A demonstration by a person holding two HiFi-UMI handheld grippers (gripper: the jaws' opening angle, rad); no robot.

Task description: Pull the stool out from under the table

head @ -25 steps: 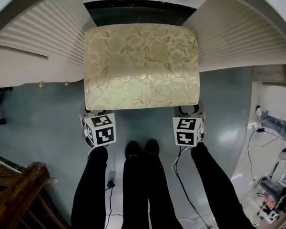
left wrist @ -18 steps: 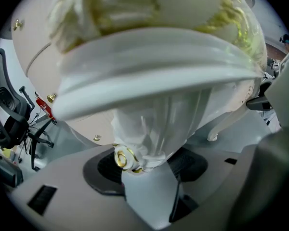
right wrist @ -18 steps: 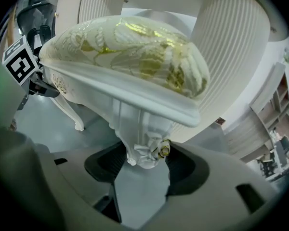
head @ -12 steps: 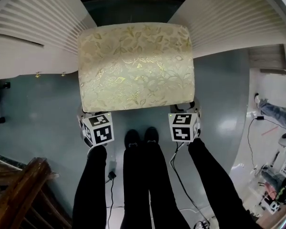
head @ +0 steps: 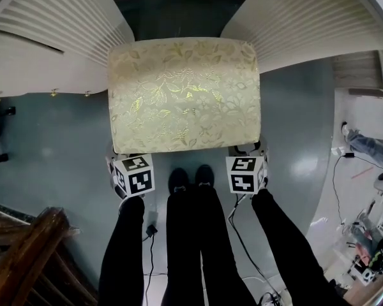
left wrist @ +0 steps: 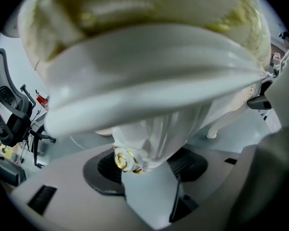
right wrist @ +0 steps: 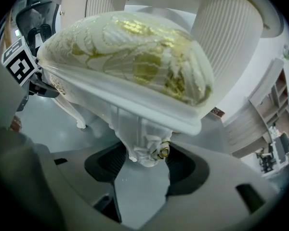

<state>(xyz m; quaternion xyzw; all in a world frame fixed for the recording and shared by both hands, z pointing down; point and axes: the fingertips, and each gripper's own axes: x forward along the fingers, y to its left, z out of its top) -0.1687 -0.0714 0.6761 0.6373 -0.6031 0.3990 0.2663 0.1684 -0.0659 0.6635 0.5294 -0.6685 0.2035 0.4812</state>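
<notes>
The stool has a cream cushion with gold leaves and white carved legs. It stands on the grey floor in front of the white table, between its two fluted pedestals. My left gripper is at the near-left corner, shut on the carved top of the stool's front-left leg; both pads of this left gripper press on it. My right gripper is at the near-right corner. The front-right leg sits clamped in the right gripper. The cushion hides both sets of fingertips in the head view.
The person's black shoes stand just behind the stool's near edge. A dark wooden chair is at the lower left. Cables trail on the floor behind the right gripper. Another person's leg and clutter lie at the far right.
The stool has slid a little towards the person's feet with both grippers on its front legs. The dark gap behind it under the table has grown.
</notes>
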